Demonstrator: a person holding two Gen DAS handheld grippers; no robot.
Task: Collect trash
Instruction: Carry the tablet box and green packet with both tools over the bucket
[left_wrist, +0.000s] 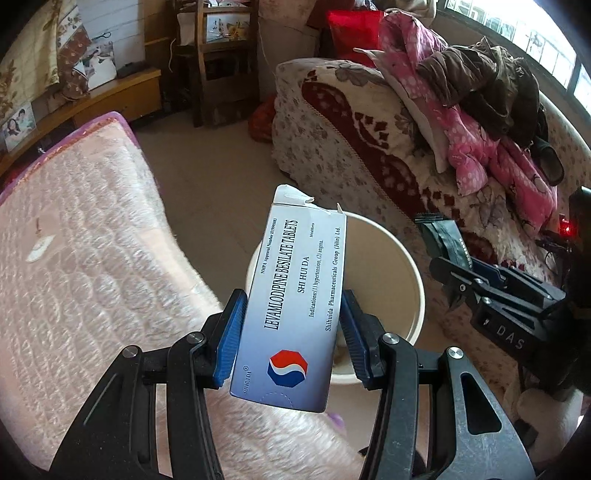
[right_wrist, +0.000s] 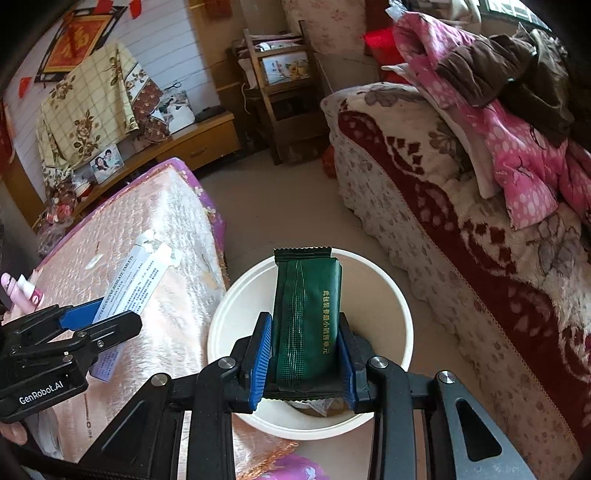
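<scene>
My left gripper (left_wrist: 291, 332) is shut on a white and blue tablet box (left_wrist: 291, 295), held upright over the near rim of a cream bin (left_wrist: 413, 295). My right gripper (right_wrist: 304, 354) is shut on a dark green snack packet (right_wrist: 306, 317), held above the open mouth of the same bin (right_wrist: 236, 317). The right gripper with its packet also shows in the left wrist view (left_wrist: 458, 266), to the right of the bin. The left gripper with the box also shows in the right wrist view (right_wrist: 99, 321), over the pink table. Some wrappers lie at the bin's bottom.
A low table under a pink quilted cloth (left_wrist: 81, 240) stands left of the bin. A sofa with a floral red blanket (right_wrist: 461, 229) and piled clothes (right_wrist: 509, 122) runs along the right. A wooden chair (right_wrist: 280, 85) and cabinet (right_wrist: 192, 144) stand at the back.
</scene>
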